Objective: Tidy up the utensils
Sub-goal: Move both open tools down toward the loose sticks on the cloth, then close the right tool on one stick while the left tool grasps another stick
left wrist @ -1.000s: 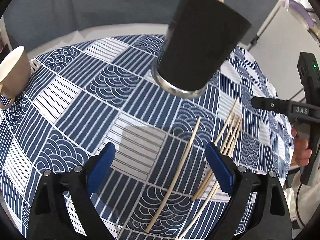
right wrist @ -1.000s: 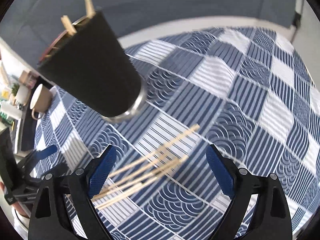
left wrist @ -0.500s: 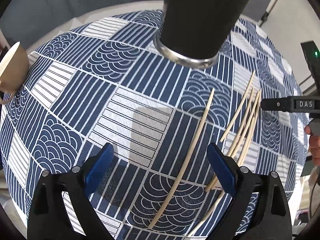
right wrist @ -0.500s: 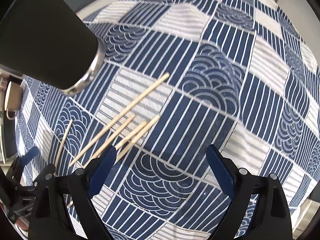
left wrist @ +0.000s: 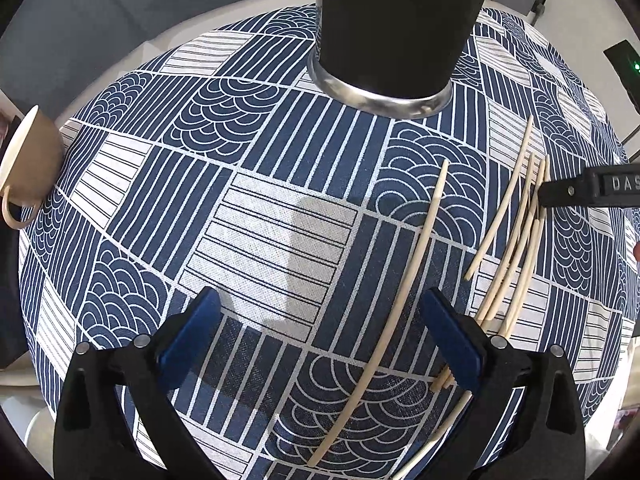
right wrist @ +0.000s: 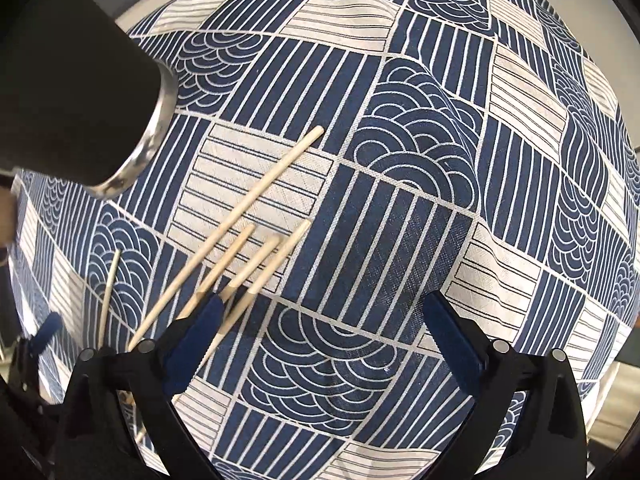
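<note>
A lone wooden chopstick (left wrist: 416, 256) lies on the cloth and runs between the fingers of my left gripper (left wrist: 320, 336), near the right pad. That gripper's jaws are opening and touch nothing. Several more chopsticks (right wrist: 240, 248) lie side by side, their near ends under the left finger of my right gripper (right wrist: 324, 334). Its jaws are also opening, with only cloth between them. The black cup (left wrist: 392, 20) with a metal base ring stands beyond; its top is out of view. The right gripper's finger (left wrist: 580, 190) hovers over the bundle (left wrist: 516, 232).
A blue and white patterned tablecloth (left wrist: 260, 220) covers the round table. A beige mug (left wrist: 24, 168) stands at its left edge. A black device with a green light (left wrist: 628, 68) is off the table to the right. The far table rim (right wrist: 132, 20) is white.
Both grippers have tipped downward and sunk toward the cloth. The cup has slid to the frames' upper edges, its top and the sticks in it now out of view. Both jaws stand slightly wider.
</note>
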`<action>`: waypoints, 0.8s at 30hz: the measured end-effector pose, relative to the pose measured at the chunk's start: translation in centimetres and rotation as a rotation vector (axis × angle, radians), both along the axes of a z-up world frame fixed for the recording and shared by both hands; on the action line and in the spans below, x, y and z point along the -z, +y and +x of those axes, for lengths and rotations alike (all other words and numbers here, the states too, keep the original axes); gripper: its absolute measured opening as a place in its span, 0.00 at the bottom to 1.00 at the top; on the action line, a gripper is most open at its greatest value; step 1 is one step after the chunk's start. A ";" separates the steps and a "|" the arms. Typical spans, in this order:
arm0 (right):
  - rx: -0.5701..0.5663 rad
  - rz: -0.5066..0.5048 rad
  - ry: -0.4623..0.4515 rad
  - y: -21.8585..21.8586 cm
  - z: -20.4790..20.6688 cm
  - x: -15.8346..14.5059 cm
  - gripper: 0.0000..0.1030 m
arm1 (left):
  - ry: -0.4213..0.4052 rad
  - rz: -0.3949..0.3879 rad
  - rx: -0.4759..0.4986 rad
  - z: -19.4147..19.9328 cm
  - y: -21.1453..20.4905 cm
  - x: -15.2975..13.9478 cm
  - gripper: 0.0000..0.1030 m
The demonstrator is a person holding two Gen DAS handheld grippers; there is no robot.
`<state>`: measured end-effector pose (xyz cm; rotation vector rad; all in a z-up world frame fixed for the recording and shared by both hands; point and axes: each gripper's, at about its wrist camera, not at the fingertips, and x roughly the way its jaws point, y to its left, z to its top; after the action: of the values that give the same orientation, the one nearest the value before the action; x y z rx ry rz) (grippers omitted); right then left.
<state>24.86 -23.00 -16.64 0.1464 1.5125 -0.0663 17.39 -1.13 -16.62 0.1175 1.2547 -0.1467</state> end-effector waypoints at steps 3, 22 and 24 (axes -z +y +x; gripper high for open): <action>-0.011 -0.003 0.017 -0.2 -0.1 0.2 0.93 | 0.006 0.003 0.002 0.4 -0.1 0.1 0.96; 0.132 -0.026 0.076 -1.4 -1.0 1.3 0.94 | 0.064 0.014 0.040 3.0 -1.4 0.3 0.96; 0.124 -0.029 0.062 -1.1 -1.7 1.0 0.94 | 0.052 0.011 0.037 2.8 -1.4 0.3 0.96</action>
<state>23.18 -24.07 -17.65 0.2164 1.5624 -0.1928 20.19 -2.50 -16.93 0.1471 1.3061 -0.1759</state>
